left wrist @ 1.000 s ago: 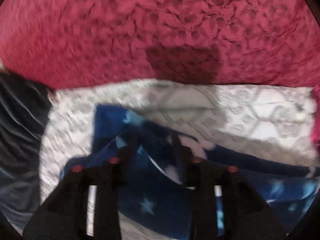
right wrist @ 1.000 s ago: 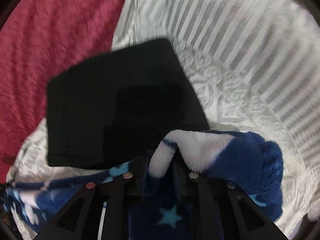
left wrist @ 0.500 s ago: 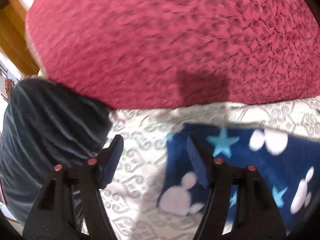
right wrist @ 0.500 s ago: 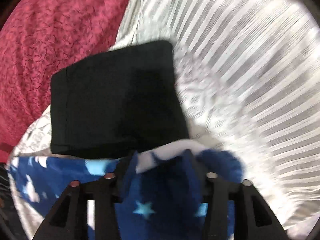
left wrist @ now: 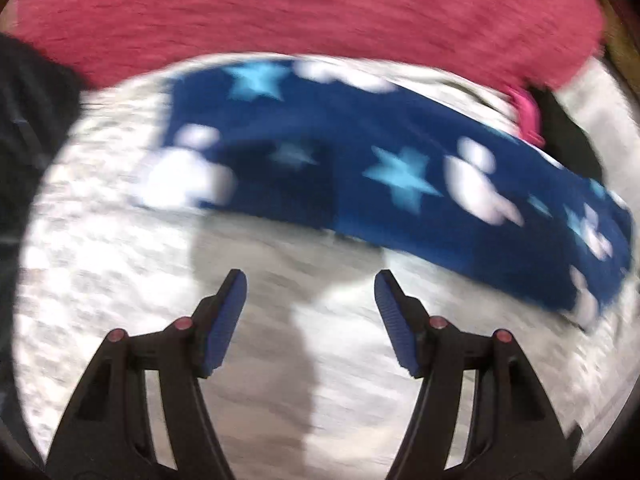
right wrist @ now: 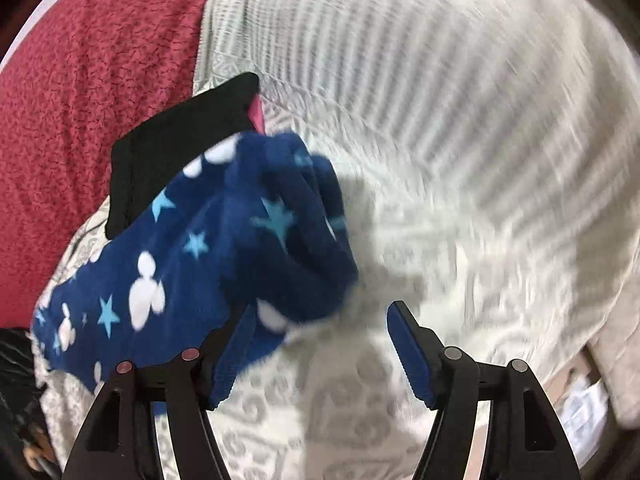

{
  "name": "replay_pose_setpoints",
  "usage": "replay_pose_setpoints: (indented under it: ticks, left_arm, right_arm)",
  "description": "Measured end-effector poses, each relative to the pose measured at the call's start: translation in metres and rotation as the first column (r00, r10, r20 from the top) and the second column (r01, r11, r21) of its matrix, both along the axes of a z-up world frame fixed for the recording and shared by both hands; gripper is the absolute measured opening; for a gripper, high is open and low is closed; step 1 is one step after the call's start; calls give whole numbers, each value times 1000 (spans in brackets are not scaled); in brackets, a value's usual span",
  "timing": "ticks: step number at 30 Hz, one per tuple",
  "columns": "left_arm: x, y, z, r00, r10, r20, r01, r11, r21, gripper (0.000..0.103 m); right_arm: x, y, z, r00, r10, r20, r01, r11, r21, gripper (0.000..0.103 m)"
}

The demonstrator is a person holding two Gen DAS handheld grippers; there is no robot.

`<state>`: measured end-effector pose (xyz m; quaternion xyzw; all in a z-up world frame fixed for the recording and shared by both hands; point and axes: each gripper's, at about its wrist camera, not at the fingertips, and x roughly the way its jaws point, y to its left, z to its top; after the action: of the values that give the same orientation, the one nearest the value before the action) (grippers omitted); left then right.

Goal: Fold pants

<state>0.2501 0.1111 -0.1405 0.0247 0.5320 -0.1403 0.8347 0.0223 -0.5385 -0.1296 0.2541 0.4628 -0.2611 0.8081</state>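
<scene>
In the left wrist view the left claw stands wide open in the lower middle of the frame, its blue-padded fingers apart and holding nothing; under it lies only the pale patterned bedspread, with a grey shadow running down between the fingers. The pants, dark blue fleece printed with light blue stars and white mouse-head shapes, lie as a long folded band across the middle of the frame, from the upper left down to the right edge, flat on the bedspread and well above the fingertips. A red textured blanket fills the top of the frame; a dark garment sits at the left edge; a pink strip and a black cloth show at the upper right, just behind the pants. The frame is motion-blurred, and no writing or label can be read.

In the right wrist view the right claw is likewise open and grips nothing; one bunched end of the pants lies at centre left, touching or overlapping the left finger, while the right finger stands clear over the bedspread. The black cloth lies partly under the pants at upper left, with the pink strip at its far corner; the red blanket takes the upper left, and a white ribbed cover takes the upper right.
</scene>
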Motion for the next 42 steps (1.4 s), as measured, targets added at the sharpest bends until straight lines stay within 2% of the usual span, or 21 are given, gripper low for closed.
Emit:
replay_pose_setpoints:
  ticks: [2,3,6,8,10,14,16,18,20,23,26,28,30,32,34,36,38,39,40,42]
  left_arm:
    - [-22,-39,1,993,-117,-8,117,992,-39,67]
    - [-35,-61,0,980,-198,-15,197,979,-52,67]
    - [-78,-124,-6,906,-422,-36,417,903,-100,67]
    - [-100,-163,-12,839,-541,-56,534,840,-99,67]
    - [-115,-203,-20,785,-617,-50,615,787,-56,67]
    - [-115,-269,-23,720,-693,-32,693,721,-20,67]
    - [-103,-293,-17,712,-702,-15,702,712,20,67]
    - [-83,-314,-2,726,-688,23,687,726,43,67]
    - [-64,-323,7,745,-666,38,666,746,5,67]
    - [-37,-329,10,792,-610,14,609,789,-83,67]
    - [-41,-323,8,803,-596,7,591,795,-139,67]
    - [-57,-315,7,788,-615,8,610,779,-146,67]
    - [-74,-313,4,756,-654,13,651,750,-119,67]
    - [-88,-316,-1,720,-693,28,694,719,-43,67]
    - [-89,-320,-5,701,-713,28,713,701,-7,67]
    - [-86,-322,-4,693,-721,23,721,692,-28,67]
    - [-82,-326,0,700,-714,28,714,699,-43,67]
    - [-80,-334,3,699,-715,33,715,695,-75,67]
    - [-81,-339,4,688,-725,35,724,682,-105,67]
    - [-87,-355,4,643,-765,29,760,633,-144,67]
  right_arm:
    - [-12,-2,-6,1000,-26,15,26,999,45,70]
    - [-12,-3,-9,999,-45,21,44,997,62,70]
    - [-12,-5,-12,998,-36,49,32,996,81,70]
    - [-6,-5,-17,999,-19,50,15,997,80,71]
    - [-3,-4,-23,999,-11,48,7,997,79,71]
    - [-3,-7,-34,997,-3,73,-5,995,103,71]
    - [-2,-9,-37,997,0,82,-9,994,106,71]
    - [-2,-10,-37,996,1,89,-10,996,93,71]
    - [-3,-11,-36,995,6,101,-14,997,80,71]
    - [-3,-12,-37,992,16,124,-27,996,84,71]
    - [0,-13,-39,992,21,126,-33,995,91,71]
    - [1,-13,-40,992,25,125,-36,996,84,71]
    - [1,-13,-40,991,28,129,-38,996,81,71]
    - [1,-12,-40,991,30,131,-41,996,80,71]
    - [0,-12,-40,991,28,131,-40,996,85,71]
    - [0,-12,-41,991,31,129,-42,996,85,71]
    - [-1,-13,-41,991,35,127,-44,996,73,71]
    - [-1,-14,-40,991,35,130,-44,997,68,71]
    - [0,-15,-40,990,35,136,-44,997,64,71]
    - [3,-17,-39,987,46,155,-56,997,57,77]
